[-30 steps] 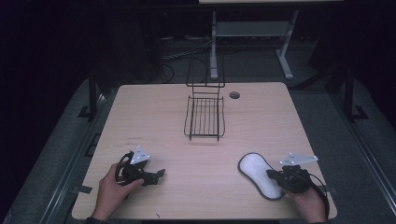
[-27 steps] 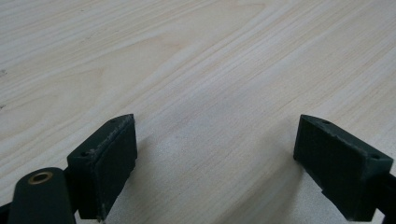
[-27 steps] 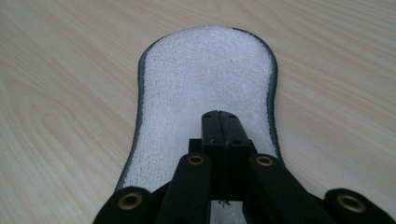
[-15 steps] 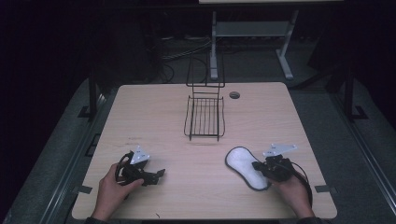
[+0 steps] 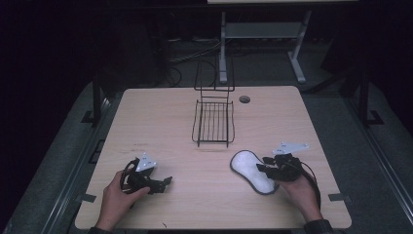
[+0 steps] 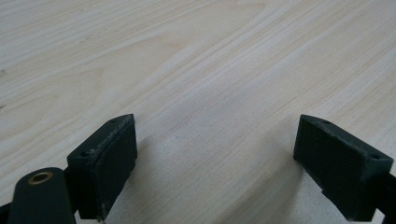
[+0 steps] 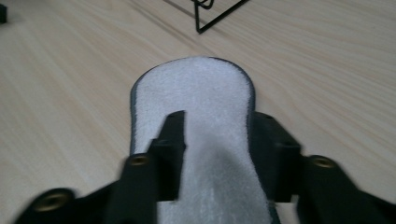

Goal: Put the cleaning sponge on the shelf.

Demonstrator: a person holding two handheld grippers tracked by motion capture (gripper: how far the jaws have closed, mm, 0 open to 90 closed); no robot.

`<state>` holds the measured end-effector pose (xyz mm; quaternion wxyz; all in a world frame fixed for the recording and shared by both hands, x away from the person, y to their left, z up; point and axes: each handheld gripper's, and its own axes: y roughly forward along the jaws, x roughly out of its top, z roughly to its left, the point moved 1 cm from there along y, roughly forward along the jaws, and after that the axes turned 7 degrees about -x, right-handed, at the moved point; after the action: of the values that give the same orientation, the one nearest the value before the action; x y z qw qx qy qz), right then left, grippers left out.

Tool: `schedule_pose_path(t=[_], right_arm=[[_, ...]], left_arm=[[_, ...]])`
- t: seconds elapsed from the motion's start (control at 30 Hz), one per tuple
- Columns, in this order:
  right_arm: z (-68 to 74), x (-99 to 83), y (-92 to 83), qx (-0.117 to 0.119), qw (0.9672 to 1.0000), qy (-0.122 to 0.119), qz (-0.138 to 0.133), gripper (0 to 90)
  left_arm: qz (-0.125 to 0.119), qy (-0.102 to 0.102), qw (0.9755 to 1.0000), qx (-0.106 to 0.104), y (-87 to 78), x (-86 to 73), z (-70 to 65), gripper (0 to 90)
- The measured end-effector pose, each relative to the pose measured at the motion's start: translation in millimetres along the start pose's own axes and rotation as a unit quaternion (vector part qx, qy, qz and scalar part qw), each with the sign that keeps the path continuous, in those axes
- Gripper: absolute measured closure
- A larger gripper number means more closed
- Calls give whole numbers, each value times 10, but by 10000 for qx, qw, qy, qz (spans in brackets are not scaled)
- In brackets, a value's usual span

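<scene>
Your right gripper (image 5: pixel 265 167) has just been opening, its jaws now apart over the white insole (image 5: pixel 253 171) lying flat on the surface (image 5: pixel 160 122) near the wire rack (image 5: pixel 213 122). It looks light, soft and floppy, so pinch an edge. Your left gripper (image 5: pixel 165 182) rests open.

The white fleecy insole-shaped pad with grey edging (image 5: pixel 254 170) has slid leftward across the bench, toward its middle, carried along with the right gripper (image 5: pixel 265 167), whose jaws have just been opening, pad between them.
</scene>
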<state>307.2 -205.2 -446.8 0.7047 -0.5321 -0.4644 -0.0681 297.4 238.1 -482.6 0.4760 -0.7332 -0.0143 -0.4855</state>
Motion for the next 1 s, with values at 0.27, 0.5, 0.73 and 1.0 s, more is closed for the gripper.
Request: schedule_pose_path(t=[0.27, 0.5, 0.73, 1.0], right_arm=[[-36, 31, 116, -14, 9994, 314, 131, 182], [18, 39, 265, 53, 9992, 224, 328, 137], [68, 21, 309, 102, 9988, 136, 459, 131], [110, -2, 363, 81, 9982, -18, 599, 105]], left_arm=[[-2, -2, 10000, 0, 0, 0, 0, 126], [0, -1, 10000, 0, 0, 0, 0, 126], [-1, 11, 10000, -10, -1, -2, -1, 126], [-1, 15, 10000, -13, -2, -2, -2, 126]])
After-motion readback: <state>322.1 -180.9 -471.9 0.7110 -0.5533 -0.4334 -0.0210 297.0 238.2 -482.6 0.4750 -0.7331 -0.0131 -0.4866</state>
